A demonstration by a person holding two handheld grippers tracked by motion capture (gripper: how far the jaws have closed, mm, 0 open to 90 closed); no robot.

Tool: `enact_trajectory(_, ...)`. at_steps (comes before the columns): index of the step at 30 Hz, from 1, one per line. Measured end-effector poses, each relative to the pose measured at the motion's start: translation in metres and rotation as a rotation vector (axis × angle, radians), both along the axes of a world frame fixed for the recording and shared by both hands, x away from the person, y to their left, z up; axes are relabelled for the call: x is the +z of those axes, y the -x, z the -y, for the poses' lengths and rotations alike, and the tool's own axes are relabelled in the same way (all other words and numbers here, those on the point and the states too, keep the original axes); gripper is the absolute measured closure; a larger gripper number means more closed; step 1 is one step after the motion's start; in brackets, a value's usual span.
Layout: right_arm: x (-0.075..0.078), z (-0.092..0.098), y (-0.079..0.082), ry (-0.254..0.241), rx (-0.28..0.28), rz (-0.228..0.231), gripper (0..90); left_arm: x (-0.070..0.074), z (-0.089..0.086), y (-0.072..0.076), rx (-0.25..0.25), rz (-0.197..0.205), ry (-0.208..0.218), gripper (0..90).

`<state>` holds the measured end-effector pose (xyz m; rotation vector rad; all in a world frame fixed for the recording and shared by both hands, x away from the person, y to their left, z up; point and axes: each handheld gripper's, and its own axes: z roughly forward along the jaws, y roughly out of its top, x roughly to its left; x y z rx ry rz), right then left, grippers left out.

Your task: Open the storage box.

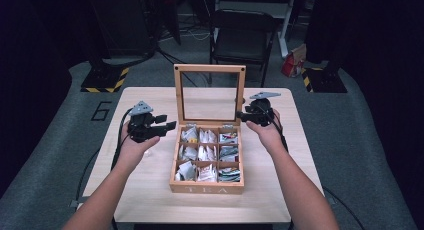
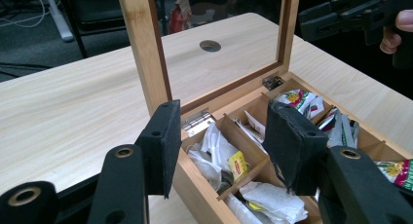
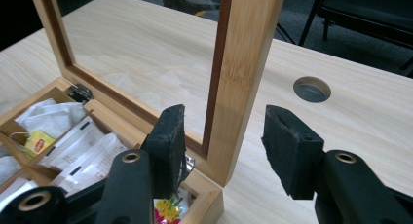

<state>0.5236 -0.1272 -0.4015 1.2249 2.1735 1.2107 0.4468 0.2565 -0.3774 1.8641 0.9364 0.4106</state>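
Left gripper is being held with its jaws apart and nothing between them, just beside the tea box mid-table. The glass lid is already being stood fully upright. Right gripper is being kept loose around the lid's right frame edge, pads not pressing. Opening looks done; the tea bags are looking untouched.
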Motion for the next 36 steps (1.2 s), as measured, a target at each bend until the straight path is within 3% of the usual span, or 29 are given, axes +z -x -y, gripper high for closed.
enact_trajectory(11, 0.008, 0.003, 0.030, -0.015, 0.016, 0.037, 46.4, 0.005, 0.003, 0.011, -0.031, 0.003, -0.015, 48.7)
enact_trajectory(15, 0.009, 0.004, 0.041, -0.003, 0.026, 0.070, 46.2, 0.005, 0.003, 0.017, -0.046, 0.009, -0.018, 51.4)
enact_trajectory(25, 0.006, 0.006, 0.063, 0.021, 0.047, 0.091, 46.8, -0.006, 0.003, 0.027, -0.031, -0.008, -0.045, 53.9)
enact_trajectory(36, 0.003, 0.009, 0.090, 0.032, 0.058, 0.095, 50.4, -0.015, 0.001, 0.043, -0.043, -0.004, -0.023, 56.7)
